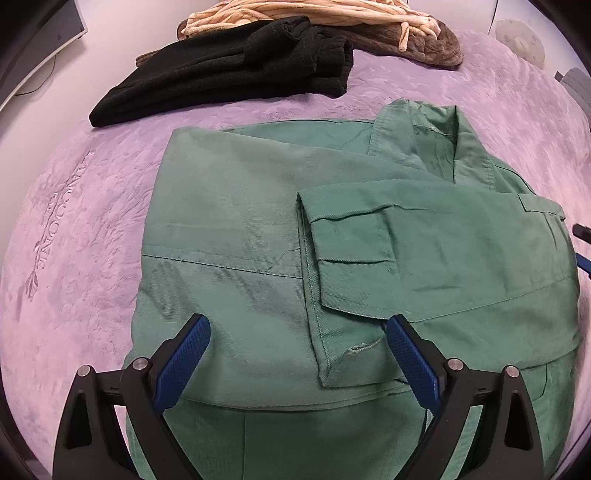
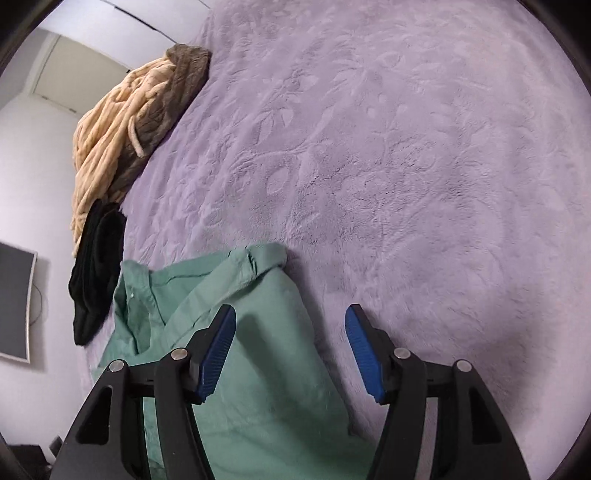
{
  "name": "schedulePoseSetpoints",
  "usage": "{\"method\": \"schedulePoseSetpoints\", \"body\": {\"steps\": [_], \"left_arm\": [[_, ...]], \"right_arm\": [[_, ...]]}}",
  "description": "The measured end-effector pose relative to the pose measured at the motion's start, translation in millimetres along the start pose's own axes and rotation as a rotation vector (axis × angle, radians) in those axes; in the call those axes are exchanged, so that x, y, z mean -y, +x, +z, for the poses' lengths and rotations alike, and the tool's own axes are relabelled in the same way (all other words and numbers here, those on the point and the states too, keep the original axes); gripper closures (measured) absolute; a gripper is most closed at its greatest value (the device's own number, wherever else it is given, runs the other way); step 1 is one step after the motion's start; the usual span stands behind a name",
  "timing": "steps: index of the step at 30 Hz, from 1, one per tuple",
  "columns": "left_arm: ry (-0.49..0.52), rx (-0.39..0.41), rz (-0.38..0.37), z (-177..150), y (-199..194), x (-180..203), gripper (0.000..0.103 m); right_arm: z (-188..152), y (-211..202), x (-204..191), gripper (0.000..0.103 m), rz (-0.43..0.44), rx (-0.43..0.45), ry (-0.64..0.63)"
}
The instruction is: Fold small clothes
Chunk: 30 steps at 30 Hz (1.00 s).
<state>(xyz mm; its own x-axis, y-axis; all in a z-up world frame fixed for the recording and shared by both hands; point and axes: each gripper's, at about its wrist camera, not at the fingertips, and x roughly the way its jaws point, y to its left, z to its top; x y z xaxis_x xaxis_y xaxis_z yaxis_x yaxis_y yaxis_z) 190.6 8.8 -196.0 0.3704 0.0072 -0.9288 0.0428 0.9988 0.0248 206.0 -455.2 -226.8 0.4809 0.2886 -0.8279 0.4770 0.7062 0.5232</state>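
Note:
A green jacket [image 1: 258, 229] lies flat on the purple plush blanket [image 1: 74, 221], its collar [image 1: 458, 147] toward the far right and one sleeve [image 1: 369, 251] folded across its front. My left gripper [image 1: 297, 330] hovers above the jacket's near part, open, with nothing between its blue pads. In the right wrist view the same jacket [image 2: 258, 369] fills the lower left. My right gripper [image 2: 290, 325] is open over the jacket's edge and the blanket [image 2: 406, 166], holding nothing. The right gripper's tips show at the far right edge of the left wrist view.
A folded black garment [image 1: 229, 74] lies beyond the jacket, with a beige and brown knitted pile [image 1: 332, 18] behind it. Both show at the left in the right wrist view as the black garment [image 2: 96, 266] and knit pile [image 2: 122, 122]. A dark screen [image 2: 14, 302] hangs on the wall.

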Motion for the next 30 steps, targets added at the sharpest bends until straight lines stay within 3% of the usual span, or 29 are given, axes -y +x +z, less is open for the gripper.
{"method": "schedulePoseSetpoints", "body": {"steps": [1, 2, 5, 10, 12, 17, 20, 23, 24, 28, 30], "left_arm": [[0.0, 0.0, -0.003, 0.2, 0.1, 0.3, 0.006], [-0.002, -0.001, -0.007, 0.8, 0.5, 0.8, 0.006], [0.0, 0.004, -0.013, 3.6, 3.0, 3.5, 0.006], [0.011, -0.031, 0.015, 4.1, 28.9, 9.0, 0.006], [-0.004, -0.048, 0.013, 4.9, 33.7, 6.7, 0.006], [-0.023, -0.015, 0.0, 10.8, 14.7, -2.9, 0.006], [-0.01, -0.011, -0.009, 9.9, 11.9, -3.3, 0.006], [0.009, -0.043, 0.007, 4.1, 23.7, 2.6, 0.006], [0.015, -0.052, 0.02, 0.7, 27.8, 4.6, 0.006], [-0.009, -0.071, 0.016, -4.8, 29.1, 1.4, 0.006], [-0.009, -0.057, 0.021, -5.1, 18.0, 1.3, 0.006]], "right_arm": [[1.3, 6.6, -1.2, 0.057, 0.013, -0.022, -0.003], [0.7, 12.0, -5.7, 0.101, 0.011, -0.046, -0.033], [1.1, 9.3, -10.1, 0.1, -0.055, 0.004, -0.092], [8.1, 10.1, 17.5, 0.099, -0.101, 0.034, 0.011], [6.4, -1.9, 15.8, 0.089, -0.123, 0.034, 0.01], [-25.9, -48.0, -7.7, 0.086, -0.037, 0.048, -0.105], [-62.0, -52.2, -23.0, 0.086, -0.016, -0.004, -0.219], [-91.9, -34.6, -20.0, 0.086, -0.119, -0.083, -0.328], [-98.1, -27.8, -11.2, 0.086, -0.154, -0.112, -0.326], [-100.2, -43.5, 16.5, 0.087, -0.093, -0.111, -0.203], [-96.6, -54.9, 18.7, 0.081, -0.091, -0.114, -0.196]]}}
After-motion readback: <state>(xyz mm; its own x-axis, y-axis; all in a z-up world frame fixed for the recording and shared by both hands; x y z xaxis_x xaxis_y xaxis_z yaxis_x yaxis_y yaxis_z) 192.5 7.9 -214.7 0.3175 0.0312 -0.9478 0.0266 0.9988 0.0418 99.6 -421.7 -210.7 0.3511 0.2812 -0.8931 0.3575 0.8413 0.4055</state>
